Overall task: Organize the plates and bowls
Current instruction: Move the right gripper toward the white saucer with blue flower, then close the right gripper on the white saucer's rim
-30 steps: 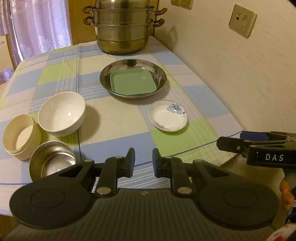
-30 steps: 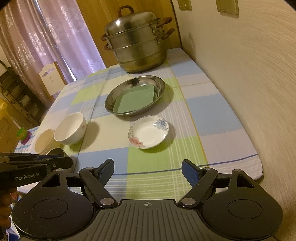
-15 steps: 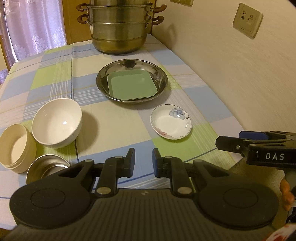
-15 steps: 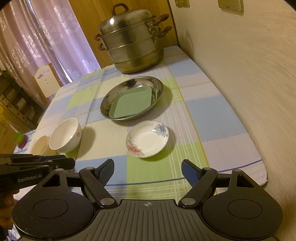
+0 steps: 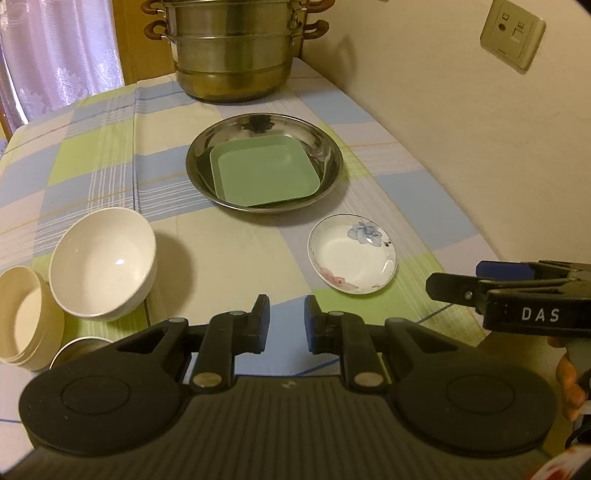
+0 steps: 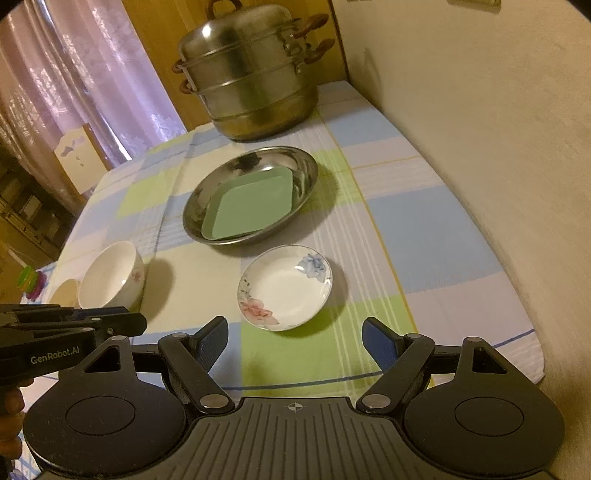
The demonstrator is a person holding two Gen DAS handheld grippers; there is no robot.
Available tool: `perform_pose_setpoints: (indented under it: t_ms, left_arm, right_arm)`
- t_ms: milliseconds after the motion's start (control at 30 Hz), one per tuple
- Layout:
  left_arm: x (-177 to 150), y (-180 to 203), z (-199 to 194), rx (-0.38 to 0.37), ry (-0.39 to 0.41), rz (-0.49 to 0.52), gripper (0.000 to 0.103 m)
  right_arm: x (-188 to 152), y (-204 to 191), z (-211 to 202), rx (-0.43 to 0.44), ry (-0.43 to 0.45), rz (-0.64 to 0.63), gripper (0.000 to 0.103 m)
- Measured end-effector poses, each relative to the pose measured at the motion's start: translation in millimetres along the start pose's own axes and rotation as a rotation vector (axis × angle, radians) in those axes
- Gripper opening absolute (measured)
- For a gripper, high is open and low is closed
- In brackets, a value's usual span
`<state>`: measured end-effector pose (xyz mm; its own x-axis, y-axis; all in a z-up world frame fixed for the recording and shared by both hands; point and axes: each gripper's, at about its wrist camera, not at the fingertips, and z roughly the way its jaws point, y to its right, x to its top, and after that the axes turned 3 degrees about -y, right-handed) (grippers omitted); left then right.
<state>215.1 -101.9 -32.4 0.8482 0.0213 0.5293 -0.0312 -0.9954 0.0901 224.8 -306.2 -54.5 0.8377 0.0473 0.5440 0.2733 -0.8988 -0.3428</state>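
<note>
A round steel dish (image 5: 328, 147) holds a green square plate (image 5: 262, 175) at the table's middle. In front of it lies a small floral saucer (image 5: 352, 258). A white bowl (image 5: 103, 262), a cream cup (image 5: 22, 317) and a small steel bowl (image 5: 74, 349) sit at the near left. My left gripper (image 5: 286, 306) hovers over the near edge between the bowl and the saucer, its jaws narrowly apart and empty. My right gripper (image 6: 294, 328) stands wide open just short of the saucer (image 6: 284, 286), holding nothing.
A tall steel steamer pot (image 5: 236, 55) stands at the back of the checked tablecloth (image 5: 110, 155). A wall with a socket (image 5: 511, 35) runs close along the right side. Curtains and a chair are beyond the far left edge.
Both grippers have moved forward over the table, so the dishes look nearer and larger. Neither jaw gap changed and nothing was taken hold of.
</note>
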Motion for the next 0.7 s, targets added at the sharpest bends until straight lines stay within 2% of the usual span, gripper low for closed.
perform_pose_setpoints:
  t_ms: [300, 700]
  left_arm:
    - [13.3, 3.2, 23.3, -0.007, -0.031, 0.017, 0.017]
    - [29.9, 8.2, 53.8, -0.012, -0.053, 0.032, 0.017]
  right_arm:
    - [9.1, 8.0, 23.1, -0.035, -0.024, 0.005, 0.080]
    - [18.6, 24.3, 47.6, -0.056, -0.033, 0.018, 0.065]
